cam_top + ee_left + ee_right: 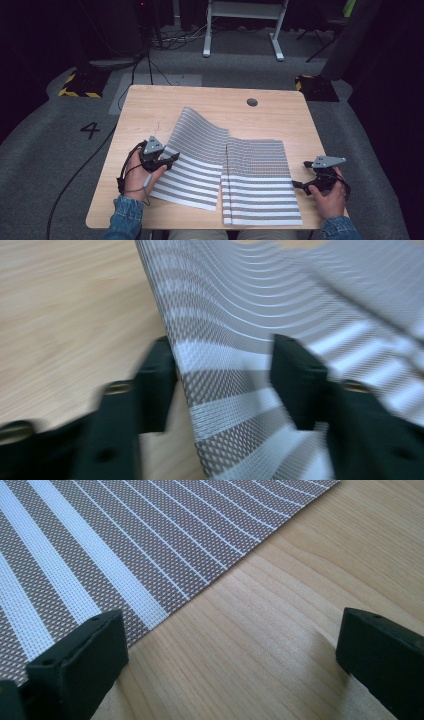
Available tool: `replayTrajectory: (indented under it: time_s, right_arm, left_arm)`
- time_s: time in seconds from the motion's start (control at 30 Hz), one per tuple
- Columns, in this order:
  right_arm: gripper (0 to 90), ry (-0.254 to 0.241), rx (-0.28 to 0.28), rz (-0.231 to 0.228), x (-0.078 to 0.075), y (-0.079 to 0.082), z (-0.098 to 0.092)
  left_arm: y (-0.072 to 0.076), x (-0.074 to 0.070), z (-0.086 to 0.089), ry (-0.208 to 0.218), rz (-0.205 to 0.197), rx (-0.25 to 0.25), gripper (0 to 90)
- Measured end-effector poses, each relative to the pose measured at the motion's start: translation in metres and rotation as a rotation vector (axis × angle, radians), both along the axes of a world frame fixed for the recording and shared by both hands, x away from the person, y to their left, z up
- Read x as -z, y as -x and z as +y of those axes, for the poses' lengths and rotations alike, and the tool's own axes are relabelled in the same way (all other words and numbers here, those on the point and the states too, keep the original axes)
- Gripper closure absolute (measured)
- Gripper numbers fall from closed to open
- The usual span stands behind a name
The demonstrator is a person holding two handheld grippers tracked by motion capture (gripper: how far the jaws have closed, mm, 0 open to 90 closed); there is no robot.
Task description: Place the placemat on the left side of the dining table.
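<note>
While the left hand-held gripper (172, 159) sits near the table's left edge, its jaws are spread wide w/ the left border of the left striped mat (192, 160) running between them; the pads don't press on it, as the left gripper view shows the mat edge (220, 390) standing free in the gap. That mat lies left of centre on the table (145, 105), its far part lifted in a curve, near part flat twd the near edge. Its right side meets a second striped mat (260, 180), which lies flat at centre-right and reaches almost to the near edge. Right hand-held gripper (300, 184) rests by the table's right edge, just beside that second mat's right border; jaws spread, nothing betw. them but bare wood, w/ the mat corner (100, 555) close to one jaw in the right gripper view. Round hole (252, 102) in the table near the far edge.
</note>
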State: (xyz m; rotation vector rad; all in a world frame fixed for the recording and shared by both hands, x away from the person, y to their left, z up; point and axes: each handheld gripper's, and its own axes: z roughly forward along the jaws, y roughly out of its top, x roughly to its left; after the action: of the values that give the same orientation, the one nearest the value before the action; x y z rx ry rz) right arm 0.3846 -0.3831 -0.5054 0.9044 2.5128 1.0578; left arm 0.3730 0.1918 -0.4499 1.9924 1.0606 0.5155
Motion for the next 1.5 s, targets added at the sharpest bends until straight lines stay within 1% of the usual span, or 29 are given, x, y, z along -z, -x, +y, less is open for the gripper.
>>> replayTrajectory:
  time_s: [0.03, 0.07, 0.1, 0.13, 0.17, 0.23, 0.3, 0.33, 0.4, 0.43, 0.47, 0.5, 0.6, 0.67, 0.73, 0.8, 0.87, 0.9, 0.93, 0.97, 1.0, 1.03, 1.07, 1.1, 1.2, 1.3, 1.37, 1.47, 1.5]
  right_arm:
    - [0.4, 0.000, 0.000, 0.000, 0.000, 0.000, 0.000]
    - [0.4, 0.000, 0.000, 0.000, 0.000, 0.000, 0.000]
    - [0.4, 0.000, 0.000, 0.000, 0.000, 0.000, 0.000]
    - [0.4, 0.001, 0.000, -0.001, 0.000, 0.000, 0.000]
    - [0.4, 0.001, 0.000, -0.001, 0.000, 0.000, 0.000]
    - [0.4, 0.000, 0.000, -0.001, 0.000, 0.000, 0.000]
    - [0.4, 0.000, 0.000, 0.000, 0.000, 0.000, 0.000]
    - [0.4, 0.000, 0.000, 0.000, 0.000, 0.000, 0.000]
    - [0.4, 0.000, 0.000, 0.000, 0.000, 0.000, 0.000]
    - [0.4, 0.000, 0.000, 0.000, 0.000, 0.000, 0.000]
    - [0.4, 0.000, 0.000, 0.000, 0.000, 0.000, 0.000]
    - [0.4, 0.000, 0.000, 0.000, 0.000, 0.000, 0.000]
    - [0.4, 0.001, 0.001, -0.002, 0.000, 0.000, 0.000]
    - [0.4, 0.000, 0.000, 0.000, 0.000, 0.000, 0.000]
    - [0.4, 0.000, 0.000, 0.000, 0.000, 0.000, 0.000]
    - [0.4, 0.000, 0.000, 0.000, 0.000, 0.000, 0.000]
    - [0.4, 0.000, 0.000, 0.000, 0.000, 0.000, 0.000]
    - [0.4, 0.000, 0.000, -0.001, 0.000, 0.000, 0.000]
    - [0.4, 0.000, 0.000, -0.001, 0.000, 0.000, 0.000]
    - [0.4, 0.000, 0.000, 0.000, 0.000, 0.000, 0.000]
    - [0.4, 0.000, 0.000, -0.001, 0.000, 0.000, 0.000]
    - [0.4, 0.000, 0.000, 0.000, 0.000, 0.000, 0.000]
    - [0.4, 0.000, -0.001, -0.001, 0.000, 0.000, 0.000]
    - [0.4, 0.000, 0.000, 0.000, 0.000, 0.000, 0.000]
    - [0.4, 0.000, 0.000, -0.001, 0.000, 0.000, 0.000]
    - [0.4, 0.000, 0.000, 0.000, 0.000, 0.000, 0.000]
    - [0.4, -0.001, 0.000, 0.000, 0.000, 0.000, 0.000]
    - [0.4, 0.000, 0.000, 0.000, 0.000, 0.000, 0.000]
    - [0.4, 0.000, 0.000, 0.000, 0.000, 0.000, 0.000]
  left_arm:
    - [0.000, -0.001, 0.003, -0.005, -0.015, -0.040, 35.4]
    - [0.001, -0.004, 0.007, -0.002, -0.027, -0.069, 31.7]
    - [0.003, -0.007, 0.010, 0.019, -0.033, -0.088, 30.5]
    - [0.004, -0.010, 0.011, 0.026, -0.043, -0.097, 30.4]
    - [0.006, -0.013, 0.011, 0.037, -0.054, -0.093, 30.5]
    - [0.009, -0.018, 0.007, 0.066, -0.063, -0.070, 30.5]
    - [0.013, -0.023, 0.001, 0.078, -0.068, -0.028, 30.6]
    - [0.014, -0.026, -0.002, 0.076, -0.074, -0.004, 30.6]
    - [0.019, -0.031, -0.012, 0.072, -0.067, 0.037, 30.8]
    - [0.020, -0.033, -0.017, 0.062, -0.077, 0.064, 30.8]
    - [0.023, -0.035, -0.022, 0.059, -0.074, 0.098, 30.8]
    - [0.026, -0.036, -0.029, 0.060, -0.060, 0.128, 30.8]
    - [0.032, -0.035, -0.050, 0.040, -0.022, 0.251, 30.7]
    - [0.035, -0.032, -0.063, 0.001, 0.002, 0.326, 30.3]
    - [0.037, -0.026, -0.076, -0.013, 0.026, 0.378, 30.4]
    - [0.040, -0.017, -0.088, -0.014, 0.070, 0.425, 30.4]
    - [0.043, -0.006, -0.102, -0.032, 0.101, 0.466, 30.4]
    - [0.044, -0.001, -0.109, -0.053, 0.119, 0.486, 30.4]
    - [0.045, 0.004, -0.115, -0.069, 0.136, 0.493, 30.4]
    - [0.046, 0.008, -0.120, -0.097, 0.146, 0.507, 30.4]
    - [0.046, 0.011, -0.123, -0.136, 0.163, 0.524, 30.3]
    - [0.047, 0.015, -0.126, -0.151, 0.180, 0.529, 30.4]
    - [0.048, 0.019, -0.129, -0.173, 0.187, 0.538, 30.2]
    - [0.049, 0.022, -0.131, -0.179, 0.194, 0.539, 30.0]
    - [0.051, 0.028, -0.137, -0.216, 0.229, 0.565, 29.5]
    - [0.054, 0.034, -0.141, -0.240, 0.250, 0.580, 28.9]
    - [0.055, 0.035, -0.141, -0.239, 0.245, 0.573, 27.8]
    - [0.057, 0.036, -0.140, -0.241, 0.240, 0.555, 29.2]
    - [0.057, 0.037, -0.140, -0.228, 0.236, 0.548, 29.8]
